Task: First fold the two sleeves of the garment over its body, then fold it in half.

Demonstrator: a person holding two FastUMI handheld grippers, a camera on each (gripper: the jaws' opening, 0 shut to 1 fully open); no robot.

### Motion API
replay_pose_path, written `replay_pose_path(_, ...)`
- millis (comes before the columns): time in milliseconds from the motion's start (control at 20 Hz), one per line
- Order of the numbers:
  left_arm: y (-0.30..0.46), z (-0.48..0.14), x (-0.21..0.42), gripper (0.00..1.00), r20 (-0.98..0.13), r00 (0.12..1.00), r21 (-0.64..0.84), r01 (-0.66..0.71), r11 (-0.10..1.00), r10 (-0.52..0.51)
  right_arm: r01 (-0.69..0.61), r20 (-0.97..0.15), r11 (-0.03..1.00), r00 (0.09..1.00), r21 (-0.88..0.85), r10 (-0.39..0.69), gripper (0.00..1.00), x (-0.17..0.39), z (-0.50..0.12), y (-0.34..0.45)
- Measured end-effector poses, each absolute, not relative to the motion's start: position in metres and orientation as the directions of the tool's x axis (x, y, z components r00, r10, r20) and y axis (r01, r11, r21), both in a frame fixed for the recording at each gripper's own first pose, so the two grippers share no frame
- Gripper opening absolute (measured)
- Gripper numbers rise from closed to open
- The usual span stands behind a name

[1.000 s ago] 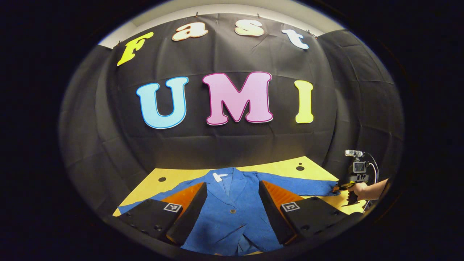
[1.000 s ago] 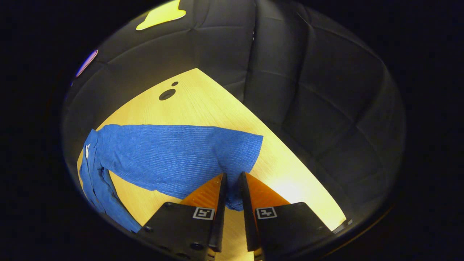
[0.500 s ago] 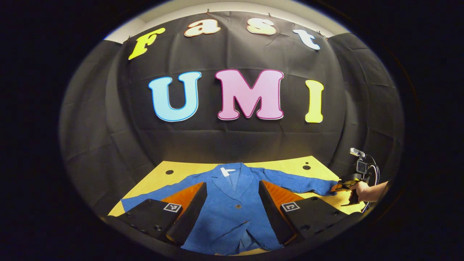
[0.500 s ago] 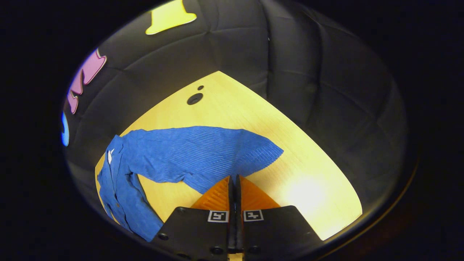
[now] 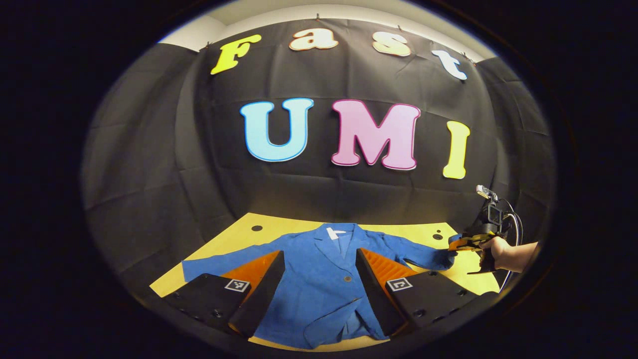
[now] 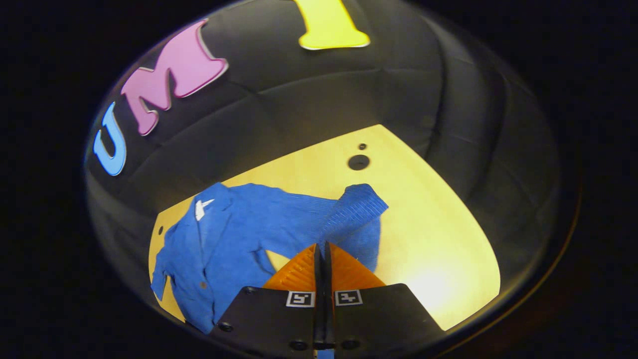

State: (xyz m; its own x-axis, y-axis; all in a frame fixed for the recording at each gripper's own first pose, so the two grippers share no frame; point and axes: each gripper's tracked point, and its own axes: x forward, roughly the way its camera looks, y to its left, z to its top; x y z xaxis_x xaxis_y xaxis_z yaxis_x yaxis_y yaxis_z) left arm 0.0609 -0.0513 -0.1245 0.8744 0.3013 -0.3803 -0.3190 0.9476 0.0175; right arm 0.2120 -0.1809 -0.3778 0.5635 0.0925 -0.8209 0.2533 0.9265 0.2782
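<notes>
A blue jacket (image 5: 319,279) lay face up on the yellow table (image 5: 234,239), collar toward the booth's back wall, front buttoned, with a white tag showing inside the neck.

The left gripper (image 5: 319,294) hung low over the near part of the jacket, pointing level toward the back wall. Its two fingers stood wide apart, one on each side of the jacket's body, with nothing between them but the cloth lying below. Whether the fingers touched the cloth could not be told. The left sleeve (image 5: 219,262) lay stretched flat on the table, out past the left finger.

In the left gripper view, a hand (image 5: 491,252) at the far right edge held the right gripper by its handle, forearm reaching in level from the right. That gripper pointed inward toward the jacket, with a small camera and a cable on top of it. It met the cuff of the right sleeve (image 5: 423,257), which was raised off the table at that end.

In the right gripper view, the right gripper (image 6: 321,259) had its fingers pressed together, clamped on the edge of the right sleeve (image 6: 344,219). The sleeve end rose from the table and bent over on itself near the fingertips, the cuff turned up, while the rest of the sleeve ran back to the jacket's shoulder. The jacket's body (image 6: 209,254) lay flat at the left of that view, near the table's edge.
</notes>
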Motion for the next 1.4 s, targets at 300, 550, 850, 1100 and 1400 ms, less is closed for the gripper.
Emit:
replay_pose_path(300,-0.001,-0.127,0.017,0.82,-0.391,0.834,0.017,-0.417,0.909,0.390,0.113,-0.777,0.906,0.565,0.407,0.279,0.01,0.241,-0.353,-0.021)
replay_pose_path(550,0.048,-0.135,-0.024,0.82,-0.415,0.778,0.003,-0.516,0.856,0.471,0.101,-0.752,0.849,0.527,0.518,0.396,0.00,0.241,-0.356,0.097)
replay_pose_path(850,0.083,-0.161,-0.058,0.82,-0.473,0.723,-0.042,-0.590,0.806,0.505,0.189,-0.726,0.735,0.438,0.651,0.530,0.00,0.205,-0.388,0.193)
replay_pose_path(1100,0.082,-0.184,-0.069,0.84,-0.544,0.700,-0.045,-0.574,0.817,0.462,0.230,-0.633,0.609,0.475,0.759,0.611,0.67,0.201,-0.383,0.232)
replay_pose_path(1400,0.083,-0.191,-0.062,0.84,-0.535,0.721,-0.070,-0.556,0.828,0.439,0.154,-0.636,0.663,0.504,0.732,0.584,0.97,0.186,-0.367,0.212)
